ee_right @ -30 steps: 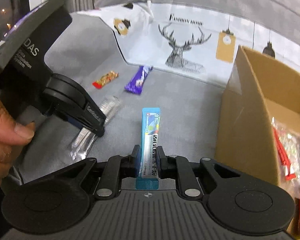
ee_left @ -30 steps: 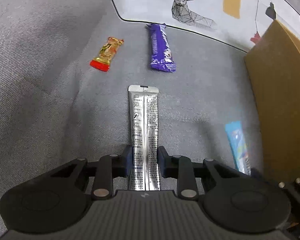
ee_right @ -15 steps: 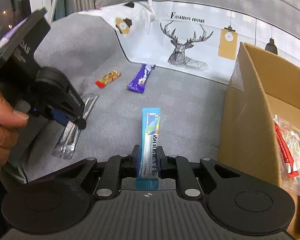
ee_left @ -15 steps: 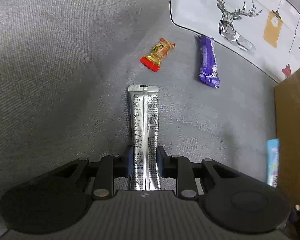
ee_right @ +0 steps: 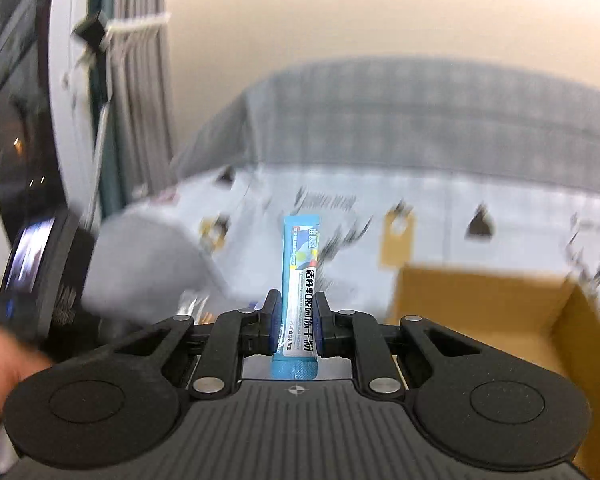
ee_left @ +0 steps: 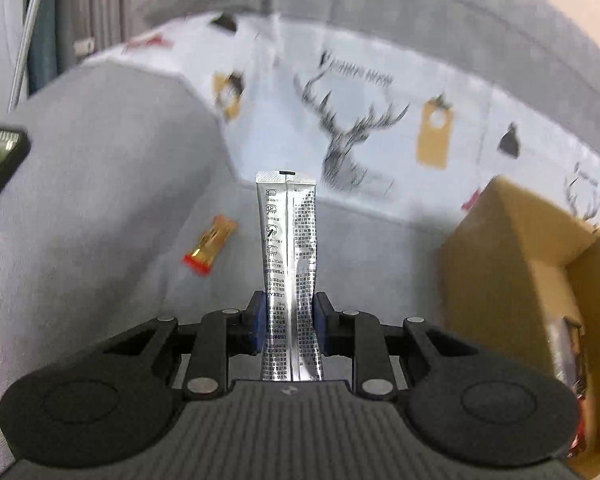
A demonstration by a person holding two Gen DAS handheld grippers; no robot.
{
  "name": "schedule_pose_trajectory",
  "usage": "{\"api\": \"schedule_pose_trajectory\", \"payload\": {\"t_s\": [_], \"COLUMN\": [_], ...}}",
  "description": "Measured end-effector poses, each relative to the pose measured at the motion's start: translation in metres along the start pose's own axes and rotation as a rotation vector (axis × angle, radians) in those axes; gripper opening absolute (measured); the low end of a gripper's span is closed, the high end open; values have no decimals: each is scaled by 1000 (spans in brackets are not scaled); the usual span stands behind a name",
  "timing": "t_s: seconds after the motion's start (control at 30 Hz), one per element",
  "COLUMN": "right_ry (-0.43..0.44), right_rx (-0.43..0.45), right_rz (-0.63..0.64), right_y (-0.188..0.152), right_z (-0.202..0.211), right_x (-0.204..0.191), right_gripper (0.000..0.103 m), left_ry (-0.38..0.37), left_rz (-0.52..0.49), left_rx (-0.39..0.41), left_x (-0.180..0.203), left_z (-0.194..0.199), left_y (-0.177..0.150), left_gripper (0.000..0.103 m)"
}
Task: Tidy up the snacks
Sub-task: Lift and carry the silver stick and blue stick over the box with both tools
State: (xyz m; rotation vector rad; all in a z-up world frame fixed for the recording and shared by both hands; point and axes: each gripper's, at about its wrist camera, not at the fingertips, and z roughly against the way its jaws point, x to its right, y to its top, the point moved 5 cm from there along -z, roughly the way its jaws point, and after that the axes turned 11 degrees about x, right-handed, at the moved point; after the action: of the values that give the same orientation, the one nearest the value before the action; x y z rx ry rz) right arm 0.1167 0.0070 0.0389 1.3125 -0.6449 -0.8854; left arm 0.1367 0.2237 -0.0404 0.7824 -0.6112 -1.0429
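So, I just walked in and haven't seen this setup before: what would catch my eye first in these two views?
Each gripper holds a snack stick out ahead of it: the left gripper is clamped on a silver sachet, the right gripper on a blue sachet. To the right sits an open cardboard box on the grey sofa, where a red-and-gold candy lies before a deer-print cushion.

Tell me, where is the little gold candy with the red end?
In the left wrist view, the gold candy lies on the grey sofa, left of the silver stick packet.
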Motion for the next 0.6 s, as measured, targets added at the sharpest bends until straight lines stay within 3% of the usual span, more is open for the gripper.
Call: {"api": "schedule_pose_trajectory", "payload": {"t_s": [0.1,0.17,0.27,0.33,0.6], "right_ry": [-37,-93,-184,-214,-304], "right_rx": [49,53,-52,-34,-42], "right_rz": [31,9,-85,-146,-125], "right_y": [8,-4,-29,-27,-35], "right_z": [2,3,-2,2,12], "right_x": [34,59,93,111,152], "right_gripper": [18,18,18,18,18], "left_ry": [-27,-45,-64,-80,-132], "left_rz": [-48,-77,-100,-95,-136], "left_rx": [70,93,102,104,159], "left_x": [21,33,51,59,95], "left_z": [7,11,10,11,16], "left_y": [5,6,5,5,4], "left_gripper": [27,27,27,27,27]}}
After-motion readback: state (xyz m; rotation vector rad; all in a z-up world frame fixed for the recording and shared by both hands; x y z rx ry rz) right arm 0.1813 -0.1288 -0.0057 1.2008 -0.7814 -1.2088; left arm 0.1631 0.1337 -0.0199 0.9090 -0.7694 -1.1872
